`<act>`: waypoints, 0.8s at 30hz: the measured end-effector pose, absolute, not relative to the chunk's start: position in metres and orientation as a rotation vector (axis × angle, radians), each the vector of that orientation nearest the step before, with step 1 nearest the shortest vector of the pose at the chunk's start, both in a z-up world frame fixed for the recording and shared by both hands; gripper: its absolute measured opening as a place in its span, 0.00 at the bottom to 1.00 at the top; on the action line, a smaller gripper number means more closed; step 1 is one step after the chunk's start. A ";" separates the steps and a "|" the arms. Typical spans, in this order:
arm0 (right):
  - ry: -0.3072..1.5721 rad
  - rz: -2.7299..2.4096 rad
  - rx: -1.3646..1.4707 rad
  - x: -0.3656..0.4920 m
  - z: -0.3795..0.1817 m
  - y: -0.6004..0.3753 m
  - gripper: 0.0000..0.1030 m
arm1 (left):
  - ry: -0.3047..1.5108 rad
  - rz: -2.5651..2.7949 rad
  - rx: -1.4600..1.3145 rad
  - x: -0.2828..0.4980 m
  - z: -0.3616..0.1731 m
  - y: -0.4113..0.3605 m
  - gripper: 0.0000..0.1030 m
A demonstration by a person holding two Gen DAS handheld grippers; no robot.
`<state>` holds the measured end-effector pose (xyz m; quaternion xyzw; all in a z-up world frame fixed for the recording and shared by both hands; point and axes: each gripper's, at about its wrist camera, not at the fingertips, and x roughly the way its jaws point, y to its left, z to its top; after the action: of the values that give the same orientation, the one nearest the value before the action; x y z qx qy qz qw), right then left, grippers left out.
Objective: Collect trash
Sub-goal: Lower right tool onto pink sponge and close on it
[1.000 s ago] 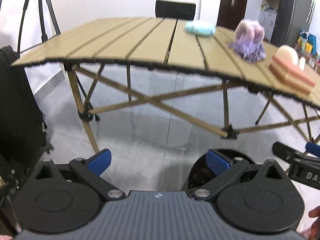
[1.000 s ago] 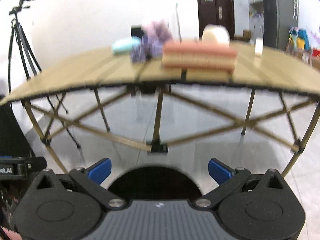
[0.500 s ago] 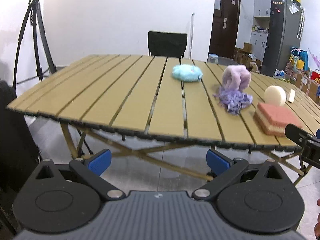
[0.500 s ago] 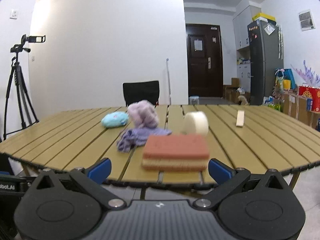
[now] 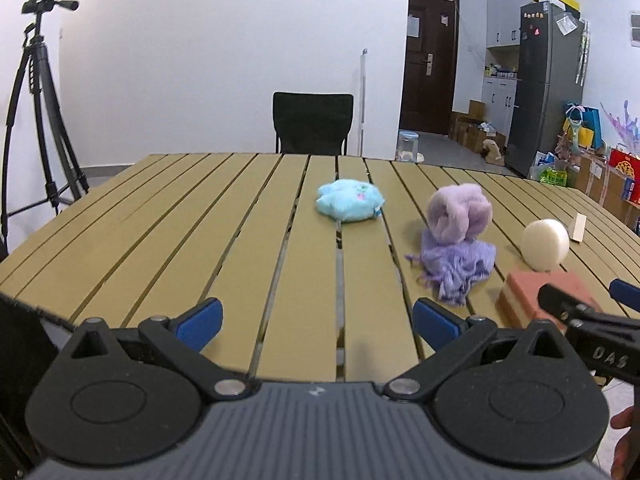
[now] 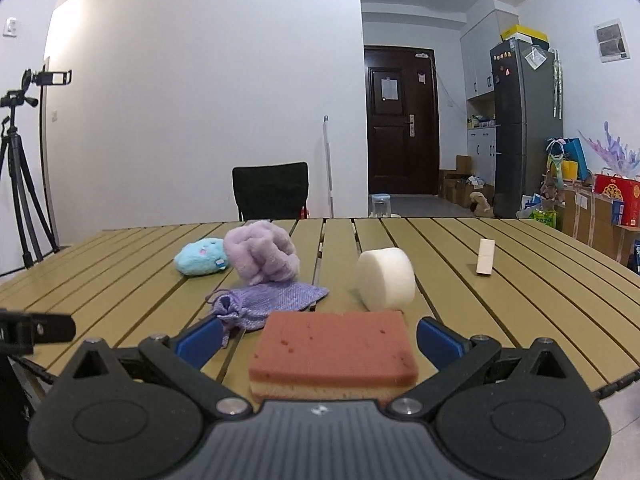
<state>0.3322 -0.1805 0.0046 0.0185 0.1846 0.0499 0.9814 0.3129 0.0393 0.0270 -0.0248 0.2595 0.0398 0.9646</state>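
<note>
Both claws are spread wide and hold nothing. The left claw (image 5: 316, 322) hovers over the near edge of the tan slatted counter (image 5: 180, 232). The right claw (image 6: 320, 340) has its fingers at each side of the red-brown rectangular sponge (image 6: 334, 350), which lies at the near edge; contact cannot be told. Beyond it lie a white foam cylinder (image 6: 386, 278) and a purple knitted pouch (image 6: 272, 300).

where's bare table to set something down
The table's left half is bare, from its left edge to the blue plush. Crowded on the right: purple cloth, white foam cylinder, sponge, small block.
</note>
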 end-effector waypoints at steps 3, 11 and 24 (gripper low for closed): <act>0.384 0.081 0.019 0.345 0.002 -0.176 1.00 | 0.531 0.062 -0.065 0.323 0.027 0.038 1.00; 0.442 0.070 0.007 0.367 -0.011 -0.176 1.00 | 0.544 0.037 -0.067 0.346 0.028 0.030 1.00; 0.492 0.073 0.043 0.383 -0.026 -0.185 1.00 | 0.567 0.025 -0.091 0.357 0.024 0.019 1.00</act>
<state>0.3826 -0.1849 -0.0262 0.0213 0.2434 0.0359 0.9690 0.3567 0.0190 0.0237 -0.0447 0.2795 0.0121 0.9590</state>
